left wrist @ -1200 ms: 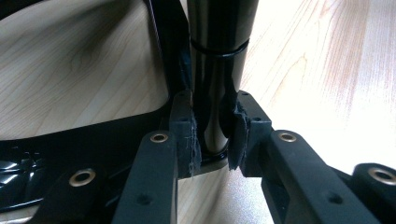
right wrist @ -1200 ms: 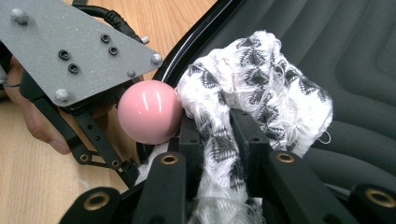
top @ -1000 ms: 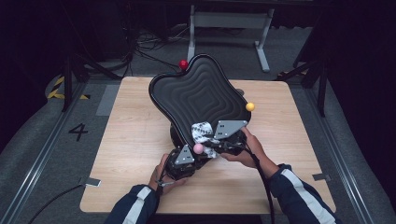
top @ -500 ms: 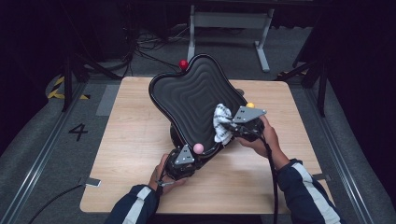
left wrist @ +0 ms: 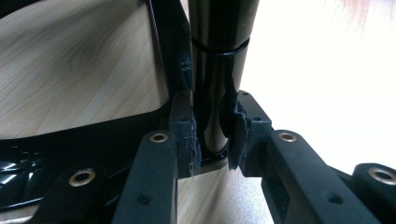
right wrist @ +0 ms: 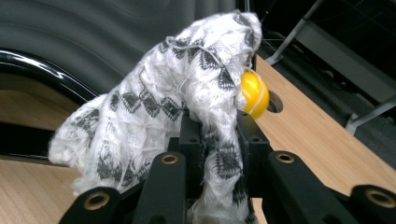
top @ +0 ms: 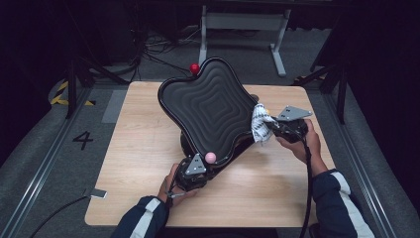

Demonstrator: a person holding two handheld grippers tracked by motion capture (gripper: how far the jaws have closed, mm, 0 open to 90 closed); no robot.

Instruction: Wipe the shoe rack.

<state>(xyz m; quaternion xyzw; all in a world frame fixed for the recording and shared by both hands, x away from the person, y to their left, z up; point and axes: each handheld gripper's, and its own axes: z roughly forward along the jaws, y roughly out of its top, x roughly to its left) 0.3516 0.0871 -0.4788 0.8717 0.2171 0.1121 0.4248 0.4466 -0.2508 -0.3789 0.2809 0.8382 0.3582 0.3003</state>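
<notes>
A black wavy-ribbed board (top: 210,106) stands tilted on the wooden table (top: 143,148). It carries a red ball (top: 194,68) at its far corner and a pink ball (top: 211,157) at its near corner. My left gripper (top: 199,171) is at that near corner. In the left gripper view it (left wrist: 215,140) is shut on a glossy black post (left wrist: 217,70) under the board. My right gripper (top: 271,130) is shut on a white and black patterned cloth (top: 260,126) against the board's right edge. In the right gripper view the cloth (right wrist: 154,112) drapes over the jaws (right wrist: 219,135), with a yellow ball (right wrist: 254,95) just behind it.
A metal stand (top: 242,22) and loose cables lie on the floor beyond the table. A floor mark "4" (top: 82,140) is at the left. A round hole (right wrist: 275,102) shows in the tabletop near the yellow ball.
My right gripper has carried the cloth from the board's near corner, beside the left gripper, out to the board's right edge. The left gripper and the board have stayed put.
</notes>
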